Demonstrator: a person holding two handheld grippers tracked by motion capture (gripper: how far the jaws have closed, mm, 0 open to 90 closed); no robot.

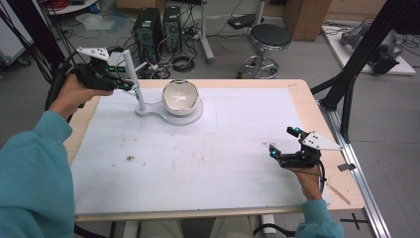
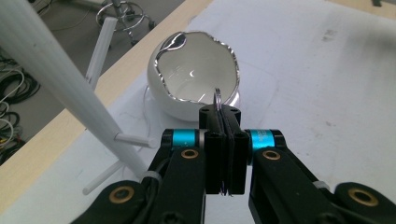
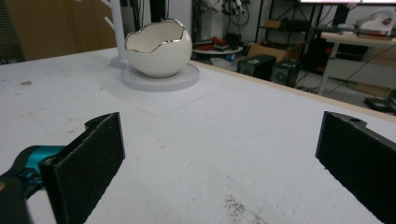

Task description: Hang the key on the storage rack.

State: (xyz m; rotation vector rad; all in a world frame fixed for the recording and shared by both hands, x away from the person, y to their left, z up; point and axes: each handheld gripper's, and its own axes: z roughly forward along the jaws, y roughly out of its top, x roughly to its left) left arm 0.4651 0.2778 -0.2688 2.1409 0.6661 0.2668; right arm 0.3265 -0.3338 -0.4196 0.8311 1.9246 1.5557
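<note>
A white eggshell-shaped bowl [image 1: 181, 96] [image 2: 196, 60] [image 3: 159, 51] with a silver rim sits on a round white base [image 1: 190, 117] at the back of the table. A white peg stand [image 1: 132, 74] [image 2: 56, 79] [image 3: 116, 28] rises from the same base to the bowl's left. My left gripper [image 1: 130, 85] [image 2: 223, 116] is beside the post, shut on a thin metal ring [image 2: 217, 95] that sticks up just short of the bowl's near rim. My right gripper [image 1: 281, 139] [image 3: 219, 154] rests low at the table's right, open, nothing between its jaws.
A white mat [image 1: 198, 158] covers most of the wooden table [image 1: 341, 183]. Beyond the far edge stand a black stool [image 1: 270, 37] and computer towers [image 1: 148, 27] among cables. A black frame leg [image 1: 356, 74] slants past the right side.
</note>
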